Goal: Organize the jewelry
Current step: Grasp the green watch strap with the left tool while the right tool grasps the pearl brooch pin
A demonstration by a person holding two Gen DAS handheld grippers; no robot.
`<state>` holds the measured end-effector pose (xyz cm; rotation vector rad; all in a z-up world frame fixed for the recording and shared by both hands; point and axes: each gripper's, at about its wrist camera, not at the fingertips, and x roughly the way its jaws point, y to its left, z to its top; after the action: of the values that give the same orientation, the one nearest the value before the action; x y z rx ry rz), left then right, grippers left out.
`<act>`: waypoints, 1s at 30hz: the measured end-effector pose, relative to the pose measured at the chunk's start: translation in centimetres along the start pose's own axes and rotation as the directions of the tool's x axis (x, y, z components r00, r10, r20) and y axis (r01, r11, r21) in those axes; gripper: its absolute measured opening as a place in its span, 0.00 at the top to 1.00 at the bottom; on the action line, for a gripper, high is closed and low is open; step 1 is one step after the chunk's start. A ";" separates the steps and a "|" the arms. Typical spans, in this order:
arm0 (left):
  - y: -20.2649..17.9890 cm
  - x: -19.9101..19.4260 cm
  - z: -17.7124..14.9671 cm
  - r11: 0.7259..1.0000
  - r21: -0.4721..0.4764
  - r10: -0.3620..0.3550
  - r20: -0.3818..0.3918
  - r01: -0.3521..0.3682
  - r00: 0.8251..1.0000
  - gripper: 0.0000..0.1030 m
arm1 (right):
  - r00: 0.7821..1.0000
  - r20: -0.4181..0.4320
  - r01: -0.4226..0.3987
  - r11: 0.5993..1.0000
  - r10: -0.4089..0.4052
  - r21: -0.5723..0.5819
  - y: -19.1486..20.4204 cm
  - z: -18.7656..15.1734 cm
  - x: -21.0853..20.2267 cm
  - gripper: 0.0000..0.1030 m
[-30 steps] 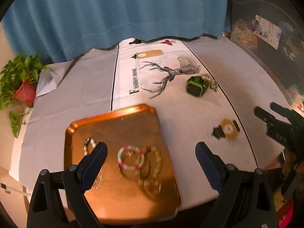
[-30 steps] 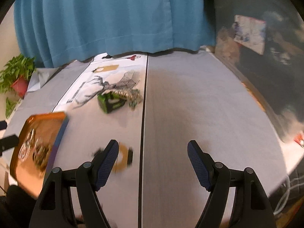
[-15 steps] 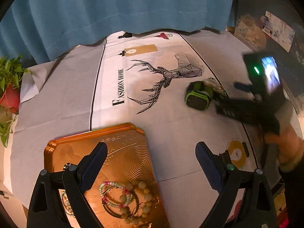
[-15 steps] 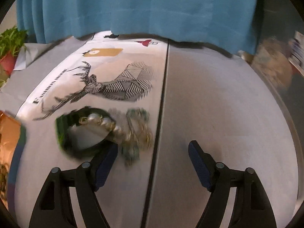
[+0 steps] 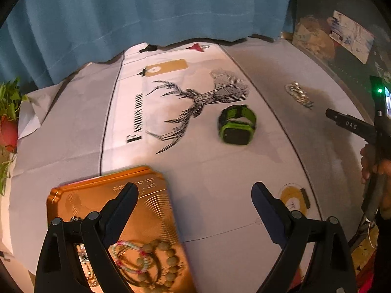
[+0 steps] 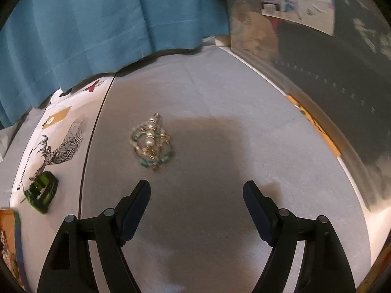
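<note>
**Colours and patterns on the table**

A copper-orange tray (image 5: 102, 202) is embossed with concentric rings. A green-and-black watch (image 5: 236, 125) is seen on a white cloth panel (image 5: 136, 92) printed with a black line-drawn stag (image 5: 195, 107). The grey tablecloth (image 6: 220, 102) bears a pearl-white, gold and turquoise bracelet heap (image 6: 152, 144). The curtain (image 6: 97, 19) is teal blue.

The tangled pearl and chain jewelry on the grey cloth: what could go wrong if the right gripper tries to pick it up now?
1. The jewelry pile is a loose tangle of strands, so the open right gripper may catch only one strand, leaving the rest to dangle or drop.
2. It lies flat on the tablecloth, so the fingertips may pinch and drag the cloth.
3. The tray already holds bracelets; new strands may tangle with them.
</note>
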<state>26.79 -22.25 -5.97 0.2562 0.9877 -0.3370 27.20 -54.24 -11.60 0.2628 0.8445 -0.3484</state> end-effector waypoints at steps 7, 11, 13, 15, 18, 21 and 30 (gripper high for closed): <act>-1.6 1.7 2.6 0.999 0.006 -0.037 0.028 0.037 0.999 0.10 | 0.999 0.015 -0.044 0.998 0.044 -0.048 0.0 2.0 1.7 0.24; -2.0 3.2 4.2 0.999 -0.012 -0.051 0.014 0.052 0.999 0.10 | 1.000 0.000 -0.029 0.995 0.029 -0.091 0.8 3.1 3.6 0.24; -2.2 3.6 4.5 0.998 -0.018 -0.056 0.017 0.056 0.998 0.10 | 0.999 0.009 -0.045 0.994 0.046 -0.103 1.1 3.5 4.0 0.24; -2.2 3.9 4.7 0.999 -0.017 -0.052 0.020 0.052 0.998 0.10 | 0.997 0.017 -0.071 0.992 0.073 -0.109 1.3 4.0 4.4 0.24; -2.2 4.4 4.9 0.999 -0.024 -0.048 0.019 0.048 0.999 0.10 | 0.992 0.003 -0.125 0.985 0.127 -0.118 1.9 4.9 5.1 0.37; -2.2 5.1 5.3 0.998 -0.035 -0.053 0.014 0.053 0.999 0.10 | 0.988 -0.015 -0.152 0.977 0.151 -0.152 3.2 5.7 5.9 0.45; -3.6 8.4 7.3 0.993 0.000 -0.115 -0.030 0.115 0.993 0.10 | 0.985 -0.050 -0.174 0.968 0.167 -0.183 4.9 7.1 8.3 0.82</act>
<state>35.19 -29.54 -9.44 0.2071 1.0342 -0.4405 39.04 -53.97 -12.98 0.1652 0.8754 -0.1025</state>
